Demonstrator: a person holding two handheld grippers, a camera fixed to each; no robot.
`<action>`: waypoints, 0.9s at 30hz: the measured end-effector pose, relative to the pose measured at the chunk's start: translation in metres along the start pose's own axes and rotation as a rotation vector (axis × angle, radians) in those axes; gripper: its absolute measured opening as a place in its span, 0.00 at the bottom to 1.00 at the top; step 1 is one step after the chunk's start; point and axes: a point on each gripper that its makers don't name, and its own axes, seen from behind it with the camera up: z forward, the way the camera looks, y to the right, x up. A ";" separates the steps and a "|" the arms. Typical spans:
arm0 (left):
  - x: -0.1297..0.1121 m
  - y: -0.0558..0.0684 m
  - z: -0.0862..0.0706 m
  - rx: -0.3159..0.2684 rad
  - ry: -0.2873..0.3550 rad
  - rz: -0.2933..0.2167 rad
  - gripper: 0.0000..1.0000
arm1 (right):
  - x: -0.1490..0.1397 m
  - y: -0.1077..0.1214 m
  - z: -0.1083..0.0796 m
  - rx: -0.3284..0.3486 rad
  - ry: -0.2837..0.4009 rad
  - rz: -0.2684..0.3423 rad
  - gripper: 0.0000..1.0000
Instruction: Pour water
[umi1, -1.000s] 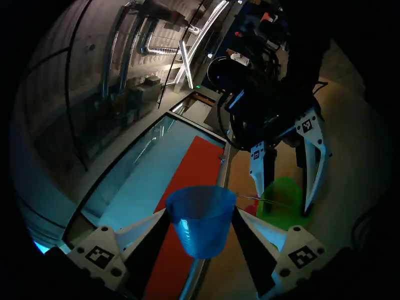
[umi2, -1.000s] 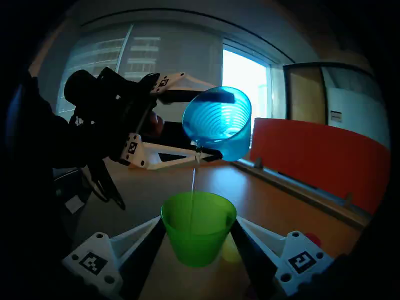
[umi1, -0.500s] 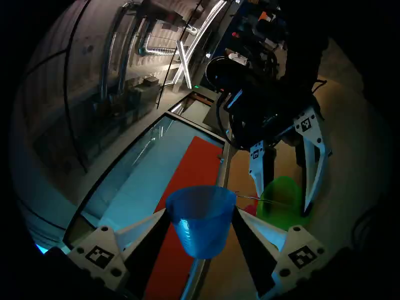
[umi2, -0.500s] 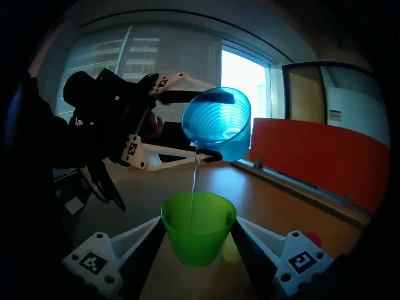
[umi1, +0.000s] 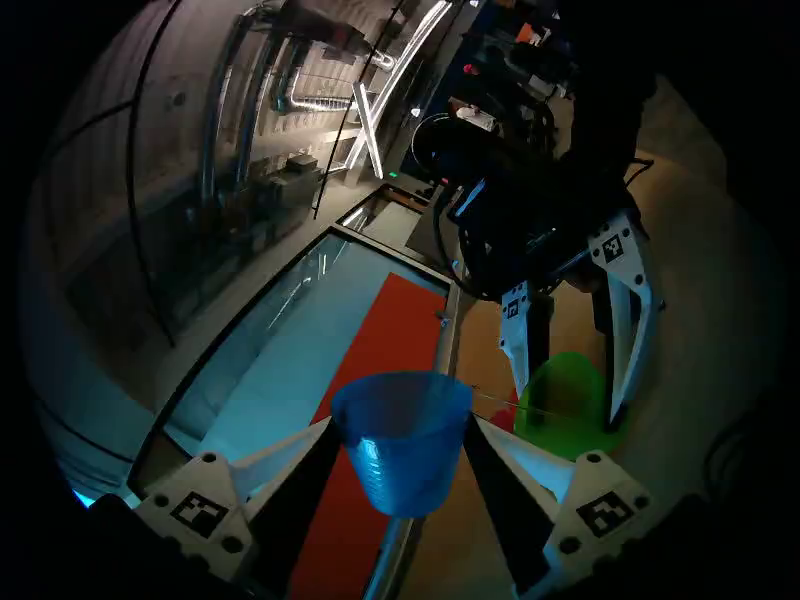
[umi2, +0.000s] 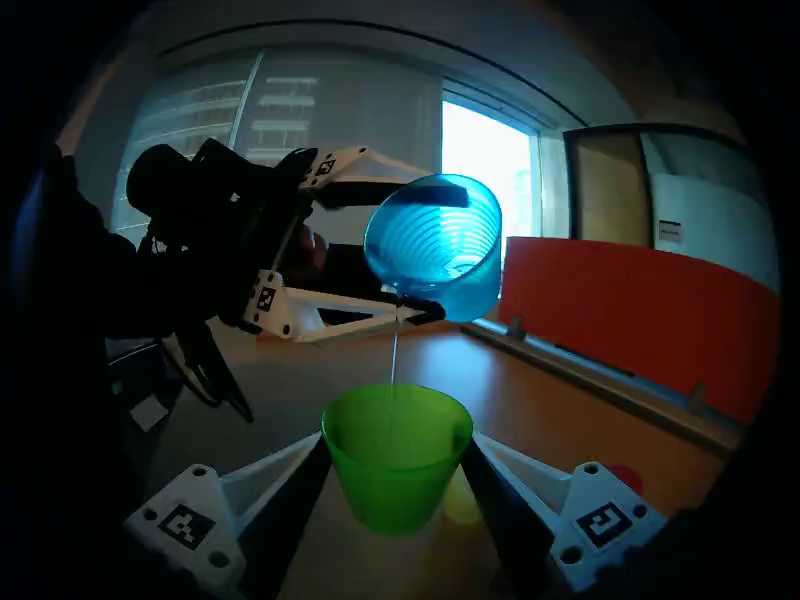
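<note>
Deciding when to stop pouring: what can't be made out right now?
- Water level in the green cup: right gripper view, the cup's own tinted wall hides it.
- What remains in the blue cup: left gripper view, seen from outside its wall.
- Small red thing on the table: right gripper view, half behind a finger, too blurred to name.

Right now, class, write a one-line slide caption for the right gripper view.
Left gripper tilts a blue cup, trickling water into the right gripper's green cup.
</note>
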 end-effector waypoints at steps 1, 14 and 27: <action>0.000 0.000 0.000 0.000 0.001 0.001 0.84 | 0.000 0.000 0.000 0.000 0.001 0.000 0.90; 0.001 -0.003 0.000 0.000 -0.002 0.014 0.84 | 0.002 -0.002 0.004 0.001 0.007 0.001 0.90; 0.001 0.000 -0.002 -0.007 -0.005 0.032 0.84 | 0.004 -0.002 0.006 0.001 0.012 0.003 0.90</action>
